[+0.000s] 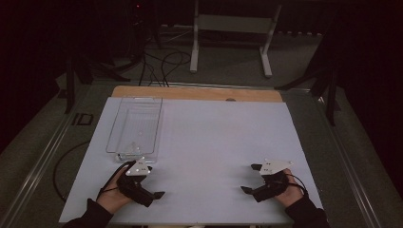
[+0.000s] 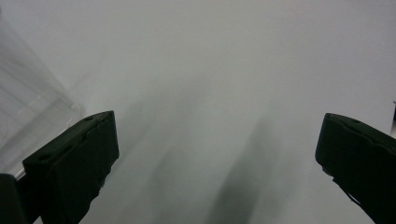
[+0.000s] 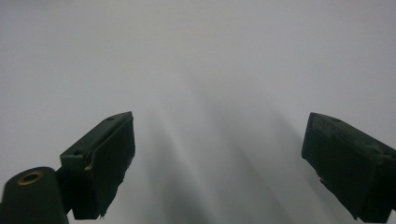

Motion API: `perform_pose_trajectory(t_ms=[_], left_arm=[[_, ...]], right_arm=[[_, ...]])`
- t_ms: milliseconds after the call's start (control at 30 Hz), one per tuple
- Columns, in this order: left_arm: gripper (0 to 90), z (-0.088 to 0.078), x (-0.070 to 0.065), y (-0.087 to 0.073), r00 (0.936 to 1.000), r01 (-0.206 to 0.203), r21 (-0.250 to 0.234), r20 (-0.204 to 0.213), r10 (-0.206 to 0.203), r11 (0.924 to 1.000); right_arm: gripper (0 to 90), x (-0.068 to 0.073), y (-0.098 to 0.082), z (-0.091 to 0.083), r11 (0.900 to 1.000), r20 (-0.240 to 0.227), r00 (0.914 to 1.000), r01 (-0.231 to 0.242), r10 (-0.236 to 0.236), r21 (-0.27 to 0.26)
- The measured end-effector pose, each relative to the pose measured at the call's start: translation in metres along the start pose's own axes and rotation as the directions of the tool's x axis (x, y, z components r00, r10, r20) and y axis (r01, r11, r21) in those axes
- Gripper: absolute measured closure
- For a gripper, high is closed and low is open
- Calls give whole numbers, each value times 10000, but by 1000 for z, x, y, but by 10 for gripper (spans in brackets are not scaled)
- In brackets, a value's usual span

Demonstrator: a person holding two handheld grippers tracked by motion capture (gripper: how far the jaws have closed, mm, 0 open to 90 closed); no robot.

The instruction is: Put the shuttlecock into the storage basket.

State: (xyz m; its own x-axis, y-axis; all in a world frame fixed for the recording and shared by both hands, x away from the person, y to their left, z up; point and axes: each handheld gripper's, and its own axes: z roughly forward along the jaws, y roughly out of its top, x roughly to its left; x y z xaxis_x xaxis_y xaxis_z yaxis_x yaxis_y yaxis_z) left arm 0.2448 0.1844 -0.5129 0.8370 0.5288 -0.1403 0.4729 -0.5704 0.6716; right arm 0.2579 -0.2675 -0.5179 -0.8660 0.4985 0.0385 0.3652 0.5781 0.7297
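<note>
Two hand-held grippers are rested on a white table (image 1: 214, 142), both released.

The left gripper (image 1: 145, 179) is seen at lower left of the high view, jaws spread wide with nothing between them; the right gripper (image 1: 251, 178) is seen at lower right, likewise spread and empty; a clear plastic tray (image 1: 135, 126) is placed left of centre, just above the left gripper.

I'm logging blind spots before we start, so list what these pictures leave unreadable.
- Clear tray, high view: something small and pale lies at its near end, too small and glare-washed to identify.
- Same tray, left gripper view: cut off by the left edge and blurred.
- Background floor, high view: too dark beyond the white frame.
</note>
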Motion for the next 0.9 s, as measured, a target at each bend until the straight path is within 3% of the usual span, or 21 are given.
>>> perform_pose_trajectory(t_ms=[133,167,667,900], left_arm=[[1,0,1,-7,9992,87,-244,-382,-96,9997],[1,1,2,-10,9977,161,-309,-653,-181,9994],[1,6,1,-14,9900,625,-496,-1232,-682,9968],[1,10,-2,-11,9855,781,-1171,-1411,-945,9900]], right_arm=[[96,0,0,0,10000,-11,10000,6,-6,0],[96,0,0,0,10000,-13,10000,-18,18,1],[96,1,0,0,10000,-14,10000,33,-33,15],[96,2,0,3,10000,-79,9999,77,-77,-11]])
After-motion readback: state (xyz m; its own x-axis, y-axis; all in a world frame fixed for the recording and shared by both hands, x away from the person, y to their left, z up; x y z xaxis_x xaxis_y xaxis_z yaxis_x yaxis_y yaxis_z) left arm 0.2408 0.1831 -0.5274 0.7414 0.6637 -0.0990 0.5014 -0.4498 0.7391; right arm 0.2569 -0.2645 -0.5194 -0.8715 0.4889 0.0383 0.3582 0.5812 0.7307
